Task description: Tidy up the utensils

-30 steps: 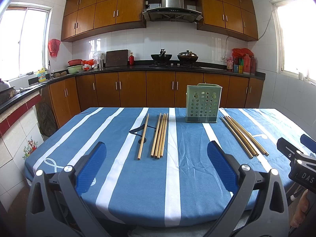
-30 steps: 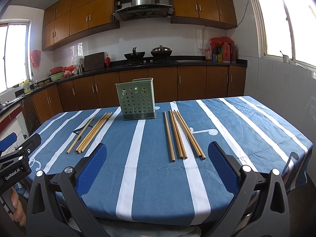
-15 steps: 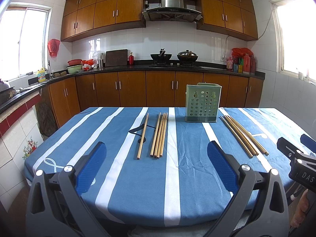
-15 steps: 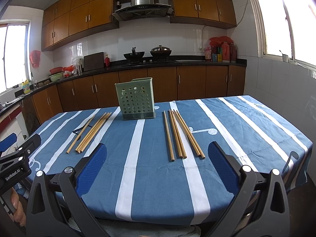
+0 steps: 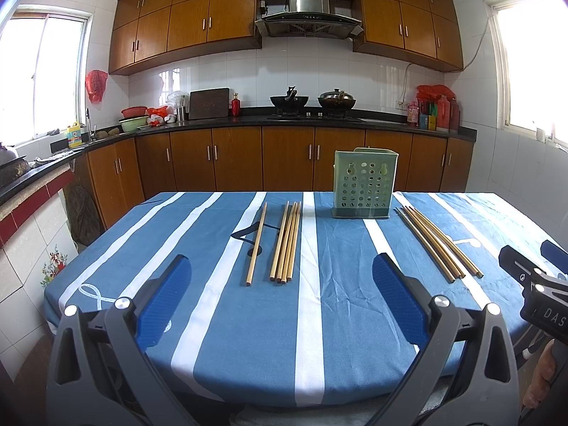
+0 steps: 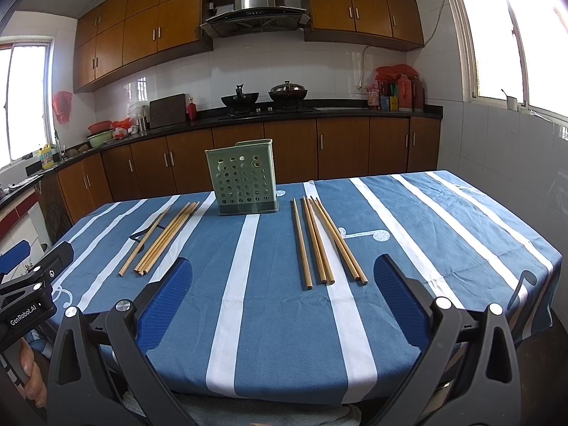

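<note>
A wide worktop (image 5: 220,319) under a soft blue cloth with white stripes, a bit wrinkled, with a few thin drawn lines on it

All around, a kitchen:
- brown wooden cupboards (image 5: 230,163), low and high
- shiny white wall tiles (image 5: 248,78)
- one silver metal hood (image 5: 308,10)
- two round black pans (image 5: 289,100) on the stove
- one bright window (image 5: 46,71) on each side

At the far middle of the worktop, one pale green plastic box (image 5: 362,188), square, upright, open on top, with many round holes in the front

Left of the box, five long thin wooden left sticks (image 5: 285,245), smooth and light brown, flat on the cloth. Four tight together, one a little apart on the left, across a thin dark line

Right of the box, five more of the same kind, the right sticks (image 6: 319,245): one alone, then two and two, spread a bit like a fan. Ten sticks in all, each pointing from near to far

Two tongs of dark grey plastic with bumpy blue pads (image 5: 163,301). Left tongs (image 5: 278,284) spread wide, low by the near edge of the worktop, pinching nothing, well apart from the sticks. Right tongs (image 6: 282,284) spread wide too, also low by the near edge, pinching nothing

A bit of a hand (image 6: 32,380) under the left tongs, at the edge of the right wrist view
</note>
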